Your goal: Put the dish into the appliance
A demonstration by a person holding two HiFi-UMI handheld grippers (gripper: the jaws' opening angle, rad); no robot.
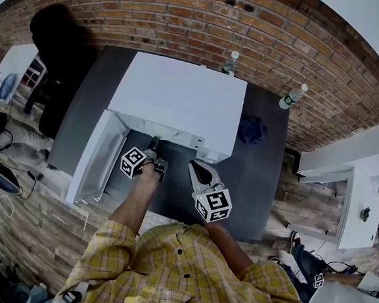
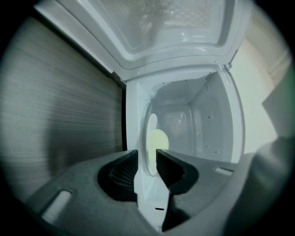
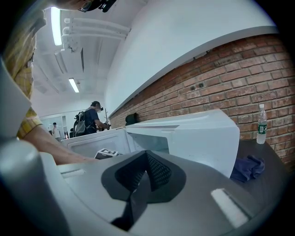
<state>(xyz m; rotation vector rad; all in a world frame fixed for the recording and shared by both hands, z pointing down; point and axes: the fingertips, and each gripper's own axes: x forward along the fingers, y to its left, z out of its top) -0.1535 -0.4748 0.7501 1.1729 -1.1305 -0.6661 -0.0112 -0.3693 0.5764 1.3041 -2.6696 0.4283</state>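
Dish [image 2: 151, 138] lies inside the open microwave [image 1: 181, 97] on the desk [image 1: 259, 186], its rim between the jaws of the left tool [image 2: 147, 159], which are spread wide and not pressing it. Right tool [image 3: 146, 161] is closed, empty, outside.

Dish [image 2: 150, 138] blurred, edge-on, left tool [image 1: 154, 144] tips hidden under appliance [image 1: 181, 100]

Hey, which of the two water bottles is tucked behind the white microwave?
The half-hidden bottle at the microwave's far edge: only its top shows above the casing. The other bottle stands fully in the open near the table's far right corner.
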